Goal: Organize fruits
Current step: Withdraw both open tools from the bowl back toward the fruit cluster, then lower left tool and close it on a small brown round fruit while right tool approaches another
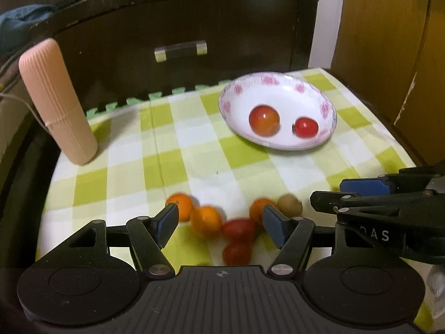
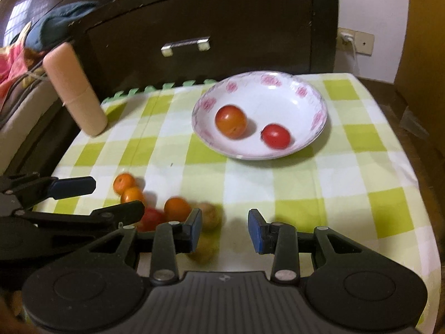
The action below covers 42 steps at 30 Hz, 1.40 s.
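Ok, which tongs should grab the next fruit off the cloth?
Left. The left tongs are open with the loose fruit cluster right between their tips. The right tongs, also open, have mostly bare cloth ahead, and the fruit lies off to their left.

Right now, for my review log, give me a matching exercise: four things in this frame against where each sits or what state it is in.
Things:
1. red tomato
2. pink cylinder
3. brown fruit
4. left gripper

Places or states:
A. open, over the loose fruits
B. in the bowl
C. far left corner of the cloth
D. on the cloth, beside an orange fruit

Pairs: 1-B, 2-C, 3-D, 4-A
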{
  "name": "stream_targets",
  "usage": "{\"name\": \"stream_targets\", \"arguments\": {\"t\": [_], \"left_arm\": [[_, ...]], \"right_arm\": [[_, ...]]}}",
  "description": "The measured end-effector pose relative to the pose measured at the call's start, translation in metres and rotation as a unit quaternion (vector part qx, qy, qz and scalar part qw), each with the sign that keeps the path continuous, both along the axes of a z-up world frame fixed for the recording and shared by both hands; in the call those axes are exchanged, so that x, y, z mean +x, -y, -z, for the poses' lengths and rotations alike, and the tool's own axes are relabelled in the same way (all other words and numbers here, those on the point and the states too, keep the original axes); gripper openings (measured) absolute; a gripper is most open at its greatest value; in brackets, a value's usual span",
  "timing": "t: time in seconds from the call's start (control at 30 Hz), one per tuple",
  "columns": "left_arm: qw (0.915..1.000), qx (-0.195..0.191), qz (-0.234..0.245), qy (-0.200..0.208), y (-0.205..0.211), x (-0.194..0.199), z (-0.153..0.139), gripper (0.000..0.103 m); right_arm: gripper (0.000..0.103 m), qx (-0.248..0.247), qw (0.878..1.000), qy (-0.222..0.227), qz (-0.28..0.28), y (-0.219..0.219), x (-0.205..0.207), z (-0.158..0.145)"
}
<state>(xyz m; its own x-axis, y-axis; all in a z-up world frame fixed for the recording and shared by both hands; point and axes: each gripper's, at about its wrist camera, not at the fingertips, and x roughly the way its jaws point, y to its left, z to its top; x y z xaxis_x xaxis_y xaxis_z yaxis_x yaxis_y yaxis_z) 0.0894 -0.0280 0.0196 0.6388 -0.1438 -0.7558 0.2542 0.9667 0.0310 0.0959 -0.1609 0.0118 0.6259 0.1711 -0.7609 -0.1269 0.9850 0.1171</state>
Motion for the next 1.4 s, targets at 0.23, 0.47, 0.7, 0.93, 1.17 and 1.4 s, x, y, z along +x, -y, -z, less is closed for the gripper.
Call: {"name": "stream_targets", "arguments": {"t": [0.23,0.47,0.7,0.93,1.17,1.4], "left_arm": [[0.9999,0.002,-0.002,-0.016,-0.012,-0.015,0.004,0.077],[0.9994,0.020,0.006,-0.028,-0.016,-0.029,0.013,0.080],[0.9988,0.027,0.001,-0.041,-0.019,-0.029,0.026,0.080],[0.9984,0.021,-0.011,-0.051,-0.022,-0.022,0.035,0.081],[0.9976,0.013,-0.016,-0.065,-0.024,-0.017,0.045,0.082],[0.9976,0.015,-0.018,-0.066,-0.023,-0.014,0.049,0.082]], "right_arm": [[0.041,-0.002,1.000,-0.014,-0.027,-0.009,-0.009,0.009],[0.041,-0.014,0.998,-0.029,-0.050,-0.016,-0.011,0.020],[0.041,-0.020,0.998,-0.037,-0.053,-0.017,-0.008,0.027],[0.042,-0.022,0.997,-0.042,-0.056,-0.016,-0.004,0.035],[0.043,-0.029,0.997,-0.038,-0.062,-0.020,-0.003,0.037],[0.043,-0.030,0.997,-0.035,-0.064,-0.020,-0.004,0.037]]}}
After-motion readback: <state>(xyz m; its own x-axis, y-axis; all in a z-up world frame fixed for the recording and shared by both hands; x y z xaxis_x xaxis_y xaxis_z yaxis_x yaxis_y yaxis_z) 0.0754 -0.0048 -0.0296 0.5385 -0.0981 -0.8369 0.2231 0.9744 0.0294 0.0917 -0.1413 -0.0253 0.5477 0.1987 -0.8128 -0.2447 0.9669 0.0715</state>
